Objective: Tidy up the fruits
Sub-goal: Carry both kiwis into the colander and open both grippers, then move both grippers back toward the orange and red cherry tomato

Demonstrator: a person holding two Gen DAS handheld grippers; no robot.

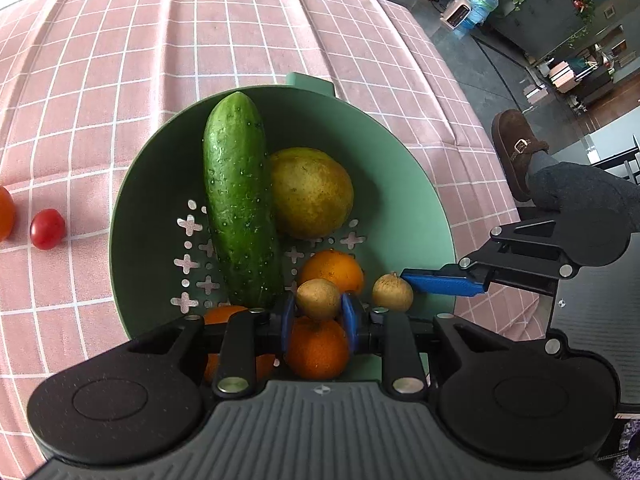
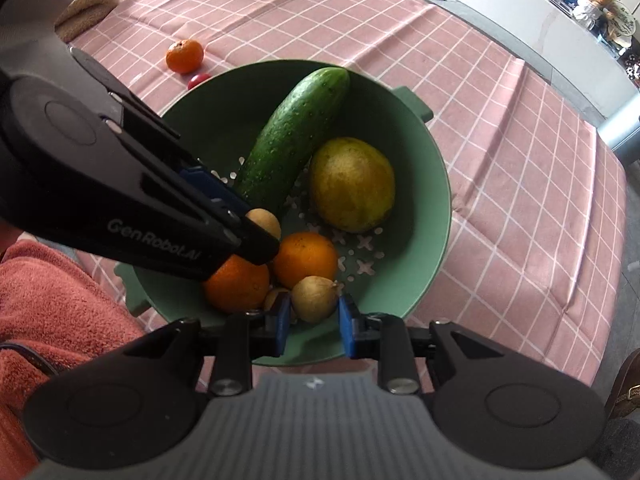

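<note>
Item one: small tan fruit [image 1: 318, 299], round, clamped between the blue pads of your left tongs [image 1: 319, 318], held over the near side of the green colander [image 1: 384, 152].

Item two: a second tan fruit [image 2: 314, 298] of the same kind, pinched in your right tongs [image 2: 312, 322], which are closed on it above the colander's near rim. In the left wrist view this fruit sits at the tip of the right tongs' blue finger [image 1: 444, 283].

Item three: colander contents. One cucumber [image 1: 240, 204], lying lengthwise up the wall, its far end near the rim. One large yellow-green fruit [image 1: 310, 192] just beside the cucumber (touching or nearly so). Three oranges: one [image 1: 332, 270] on the perforated floor, one [image 1: 316, 350] directly below your left tongs, one [image 1: 224, 314] partly hidden behind the left tongs' arm. A third tan fruit [image 2: 276, 298] peeks out behind the right tongs' left pad.

Item four: loose on the worktop, outside the colander. One cherry tomato [image 1: 47, 229] and, just beside it, a mandarin [image 2: 185, 56].

Item five: pink checked tablecloth [image 1: 120, 80] covering the worktop.

Item six: a brown shoe [image 1: 514, 152] on the floor beyond the worktop's edge.
</note>
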